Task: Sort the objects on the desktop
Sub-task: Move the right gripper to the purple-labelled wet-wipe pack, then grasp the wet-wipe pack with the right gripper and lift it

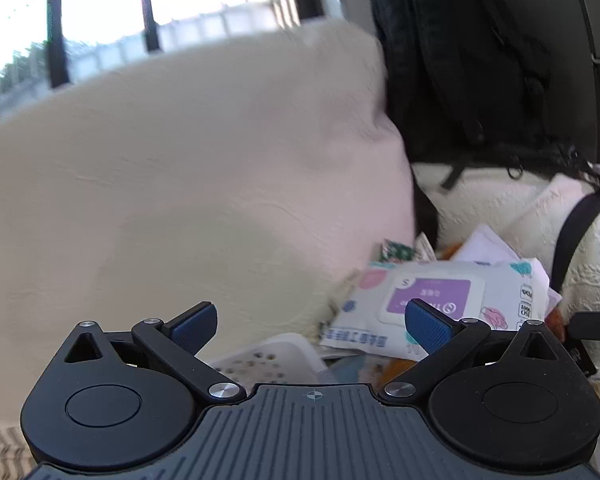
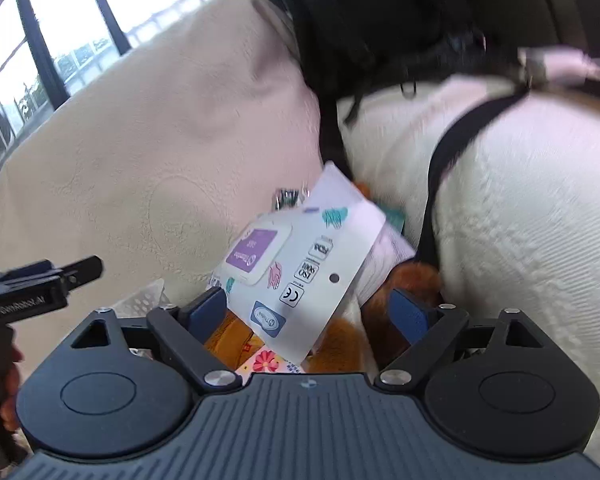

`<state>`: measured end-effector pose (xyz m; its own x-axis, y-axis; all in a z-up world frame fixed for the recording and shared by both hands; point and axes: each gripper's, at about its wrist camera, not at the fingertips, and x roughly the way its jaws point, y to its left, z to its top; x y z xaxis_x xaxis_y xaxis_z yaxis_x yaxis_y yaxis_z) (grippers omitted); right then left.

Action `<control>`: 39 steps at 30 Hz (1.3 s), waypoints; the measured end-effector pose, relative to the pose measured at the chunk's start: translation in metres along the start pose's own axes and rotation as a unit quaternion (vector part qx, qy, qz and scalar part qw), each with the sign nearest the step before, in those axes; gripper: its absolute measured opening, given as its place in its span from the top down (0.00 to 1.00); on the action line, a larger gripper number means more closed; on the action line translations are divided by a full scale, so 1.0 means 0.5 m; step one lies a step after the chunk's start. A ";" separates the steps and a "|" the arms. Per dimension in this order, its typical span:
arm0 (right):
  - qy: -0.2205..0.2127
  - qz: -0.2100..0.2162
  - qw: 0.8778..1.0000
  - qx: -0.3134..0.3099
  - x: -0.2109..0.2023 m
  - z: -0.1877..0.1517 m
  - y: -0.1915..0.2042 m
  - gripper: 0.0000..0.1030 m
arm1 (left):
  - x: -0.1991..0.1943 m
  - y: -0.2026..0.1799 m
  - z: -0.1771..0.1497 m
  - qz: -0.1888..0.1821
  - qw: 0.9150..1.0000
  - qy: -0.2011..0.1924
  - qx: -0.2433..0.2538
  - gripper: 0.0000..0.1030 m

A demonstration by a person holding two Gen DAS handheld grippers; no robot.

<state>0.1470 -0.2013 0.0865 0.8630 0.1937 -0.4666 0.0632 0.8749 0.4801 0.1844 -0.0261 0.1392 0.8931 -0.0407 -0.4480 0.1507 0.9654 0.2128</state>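
Note:
A white wet-wipes pack (image 2: 300, 264) with a purple lid label lies tilted on a heap of small things between two cream cushions. My right gripper (image 2: 306, 314) hangs open right over its near end, the pack between the blue pads (image 2: 410, 316) but untouched. Under it lie an orange plush thing (image 2: 404, 280) and a flowered item (image 2: 266, 360). The same wet-wipes pack (image 1: 440, 300) shows ahead and right of my left gripper (image 1: 312, 326), which stands open and holds nothing. A white perforated basket (image 1: 268, 356) sits just below its fingers.
A big cream cushion (image 1: 180, 180) fills the left, and a second textured cream cushion (image 2: 520, 220) stands at the right. A black backpack (image 1: 460, 60) leans behind, one strap across the right cushion. A window with dark bars (image 1: 56, 20) is at the far left.

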 end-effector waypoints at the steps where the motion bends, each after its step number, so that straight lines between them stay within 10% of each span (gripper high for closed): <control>1: 0.008 0.005 1.000 0.010 0.013 0.004 -0.007 0.19 | 0.016 0.003 0.003 -0.003 1.000 0.003 0.002 0.00; 16: 0.053 0.076 0.991 0.098 0.077 0.008 -0.023 0.52 | 0.125 0.040 -0.007 0.002 1.000 0.026 -0.009 0.00; 23: 0.063 0.073 0.988 0.118 0.116 0.009 -0.009 0.35 | 0.102 0.051 -0.017 -0.007 0.999 0.020 -0.028 0.00; 31: 0.063 0.099 0.981 0.156 0.176 -0.012 -0.019 0.65 | 0.090 0.072 -0.029 -0.001 0.999 0.022 -0.037 0.00; 39: 0.038 0.130 0.984 0.115 0.095 -0.009 -0.025 0.74 | 0.070 0.087 -0.031 0.000 0.999 0.026 -0.045 0.00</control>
<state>0.1850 -0.2012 0.0551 0.8260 0.4380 -0.3549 -0.0363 0.6696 0.7418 0.2156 0.0185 0.1193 0.8691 -0.0288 -0.4937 0.1093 0.9848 0.1350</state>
